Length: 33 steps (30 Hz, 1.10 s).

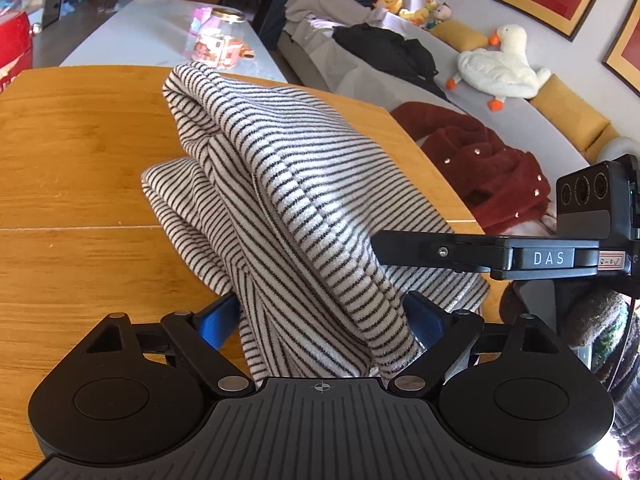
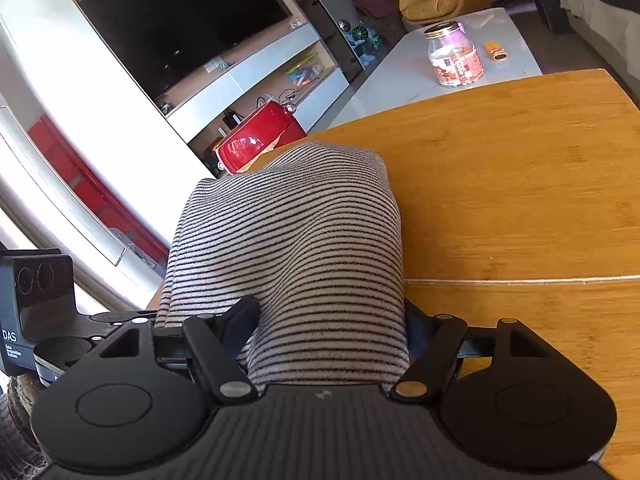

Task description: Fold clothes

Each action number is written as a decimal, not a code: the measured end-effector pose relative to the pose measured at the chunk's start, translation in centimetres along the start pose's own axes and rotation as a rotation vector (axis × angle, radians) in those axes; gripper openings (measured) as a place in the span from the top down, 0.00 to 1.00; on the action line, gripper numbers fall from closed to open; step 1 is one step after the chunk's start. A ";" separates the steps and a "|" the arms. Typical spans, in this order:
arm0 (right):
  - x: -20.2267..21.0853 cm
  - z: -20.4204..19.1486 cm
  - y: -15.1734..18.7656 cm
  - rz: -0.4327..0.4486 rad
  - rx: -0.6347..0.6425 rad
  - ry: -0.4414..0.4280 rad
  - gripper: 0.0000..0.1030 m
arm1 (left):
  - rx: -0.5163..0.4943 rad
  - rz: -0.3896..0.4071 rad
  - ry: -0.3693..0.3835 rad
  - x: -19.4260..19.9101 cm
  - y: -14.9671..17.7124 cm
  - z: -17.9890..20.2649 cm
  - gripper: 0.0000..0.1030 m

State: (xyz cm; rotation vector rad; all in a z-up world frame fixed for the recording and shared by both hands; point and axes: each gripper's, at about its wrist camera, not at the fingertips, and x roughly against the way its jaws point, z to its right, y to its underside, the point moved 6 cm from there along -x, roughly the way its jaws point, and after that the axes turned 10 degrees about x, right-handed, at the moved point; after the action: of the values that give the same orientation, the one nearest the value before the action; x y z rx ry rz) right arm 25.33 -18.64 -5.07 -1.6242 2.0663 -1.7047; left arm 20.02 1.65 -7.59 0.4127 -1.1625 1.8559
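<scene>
Left gripper [image 1: 320, 316] and right gripper [image 2: 328, 320] each clamp a bunched striped garment [image 1: 288, 184] over the wooden counter [image 1: 72, 168].

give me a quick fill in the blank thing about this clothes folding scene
1. The garment gripped by both grippers has a ____ pattern.
2. It lies partly on a ____ table.
3. The white plush toy on the sofa is shaped like a ____.
4. The left gripper and right gripper are each shut on the ____.

Missing words: striped; wooden; duck; garment
</scene>
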 end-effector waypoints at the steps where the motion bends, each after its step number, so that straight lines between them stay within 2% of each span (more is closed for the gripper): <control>1: -0.6 -0.2 -0.4 -0.006 0.004 0.000 0.28 | 0.007 0.008 0.003 0.1 -0.3 -0.4 0.12; 7: -5.3 -2.1 -3.1 -0.044 0.020 -0.022 0.29 | 0.067 0.065 -0.004 1.4 -2.7 -4.9 0.14; 14: -11.2 -4.6 -6.8 -0.072 0.055 -0.054 0.30 | 0.111 0.138 -0.060 3.3 -6.2 -9.9 0.17; 19: -15.1 -5.0 -9.3 -0.083 0.035 -0.091 0.31 | 0.149 0.189 -0.091 4.0 -8.7 -12.9 0.18; 23: -17.5 -5.1 -11.1 -0.080 0.055 -0.077 0.31 | 0.185 0.217 -0.089 3.5 -10.5 -15.0 0.18; 27: -18.4 -4.6 -11.8 -0.075 0.060 -0.054 0.31 | 0.207 0.236 -0.081 2.9 -12.0 -16.5 0.19; 33: -17.6 -3.2 -11.3 -0.063 0.035 -0.044 0.31 | 0.171 0.231 -0.060 2.1 -12.4 -16.2 0.18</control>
State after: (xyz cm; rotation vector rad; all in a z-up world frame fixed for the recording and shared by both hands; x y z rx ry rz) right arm 39.28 -2.77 -5.41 -1.7184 1.9755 -1.6973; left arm 31.65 18.57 -7.55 0.4480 -1.1334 2.1667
